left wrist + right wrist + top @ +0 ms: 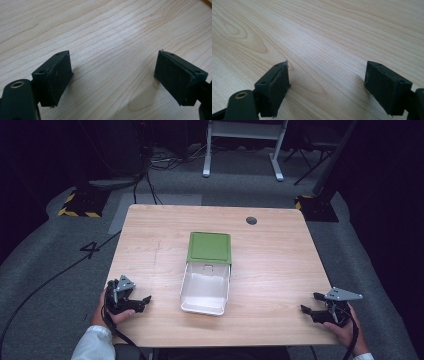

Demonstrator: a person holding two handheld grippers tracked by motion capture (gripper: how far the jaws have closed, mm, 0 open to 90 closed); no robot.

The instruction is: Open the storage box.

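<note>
A white rectangular container (205,290) lies at the middle of the wooden table (270,260), its green lid (210,247) flat on the table against its far end. My left gripper (145,302) rests near the front left corner, held by a hand, jaws wide apart with bare wood between them (112,67). My right gripper (311,303) sits near the front right corner, also open over bare wood (325,75). Both point inward toward the container and stand well apart from it.
A dark round cable hole (251,220) sits near the table's far right edge. Beyond the table are a white desk frame (242,145), cables on the grey floor (55,275) and yellow-black striped bases (80,205).
</note>
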